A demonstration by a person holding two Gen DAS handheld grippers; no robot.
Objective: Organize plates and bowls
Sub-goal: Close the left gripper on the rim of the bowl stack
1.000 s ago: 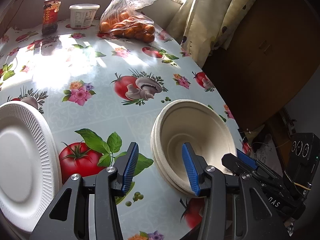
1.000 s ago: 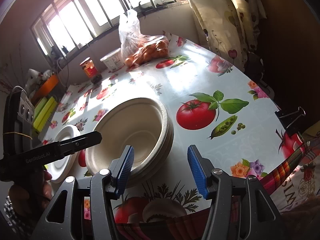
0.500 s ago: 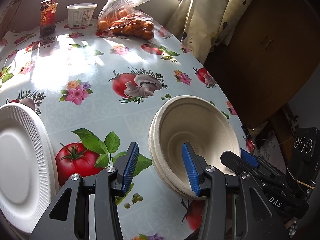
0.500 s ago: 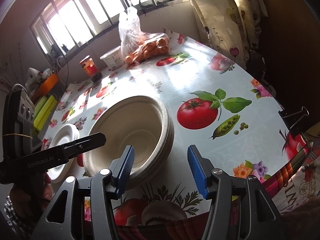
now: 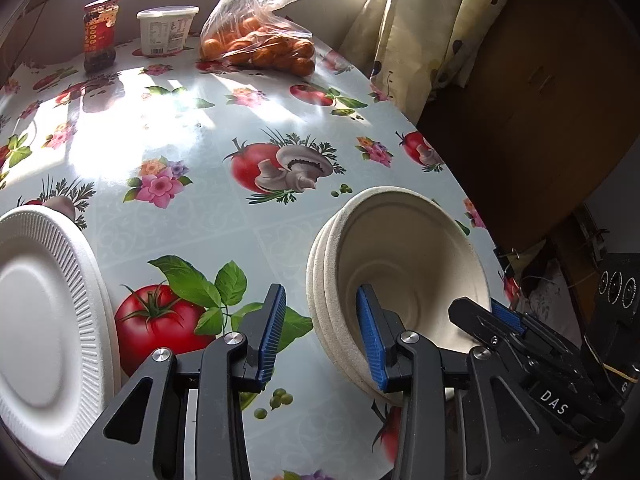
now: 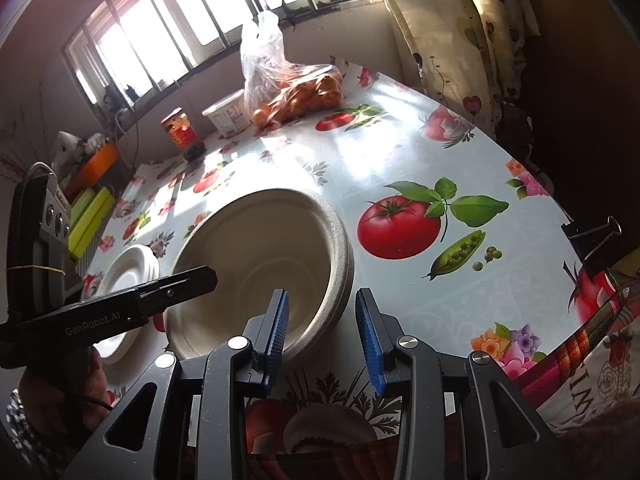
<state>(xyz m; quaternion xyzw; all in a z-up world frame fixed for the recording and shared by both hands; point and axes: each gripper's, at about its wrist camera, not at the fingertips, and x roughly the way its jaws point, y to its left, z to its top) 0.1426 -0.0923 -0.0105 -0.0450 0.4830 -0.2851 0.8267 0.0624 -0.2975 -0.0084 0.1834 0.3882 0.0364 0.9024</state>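
A stack of beige paper bowls (image 5: 404,252) sits near the table's right edge. My left gripper (image 5: 320,336) straddles its near-left rim, one finger inside the top bowl and one outside. Its jaws are closing, and a gap still shows beside the outer pad. My right gripper (image 6: 323,334) straddles the opposite rim of the bowls (image 6: 256,248) the same way; it is closing too and does not clamp the rim. Each gripper shows in the other's view, the right gripper's fingers (image 5: 516,332) and the left gripper's fingers (image 6: 176,284). White ribbed foam plates (image 5: 40,312) lie at the left.
A bag of oranges (image 5: 260,44), a white tub (image 5: 166,30) and a red jar (image 5: 100,32) stand at the far side by the window. The table edge (image 5: 452,168) drops off to the right, beside curtains and a wooden cabinet. A binder clip (image 6: 592,236) grips the tablecloth's edge.
Both grippers' jaws have narrowed around the bowl stack's rim. Neither hand has shifted, and the plates lie where they were.
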